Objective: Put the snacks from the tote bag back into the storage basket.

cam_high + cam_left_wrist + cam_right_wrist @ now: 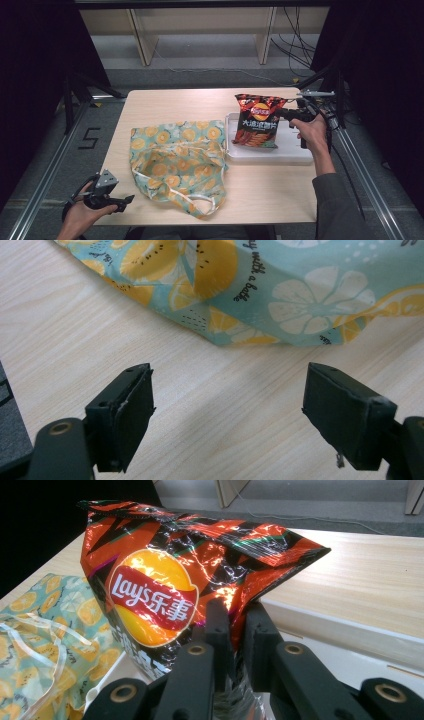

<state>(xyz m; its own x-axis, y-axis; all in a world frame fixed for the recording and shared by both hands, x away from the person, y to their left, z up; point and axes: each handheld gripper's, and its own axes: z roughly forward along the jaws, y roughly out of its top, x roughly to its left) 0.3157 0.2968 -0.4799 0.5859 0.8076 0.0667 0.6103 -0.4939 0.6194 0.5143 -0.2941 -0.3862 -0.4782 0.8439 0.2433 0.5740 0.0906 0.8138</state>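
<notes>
Right gripper clamped on chip bag edge, bag held upright over white tray. Left gripper open, empty, on table near cloth bag.

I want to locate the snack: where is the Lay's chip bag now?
In the high view the Lay's chip bag is right of centre, pinched by the right gripper above the white tray.
</notes>
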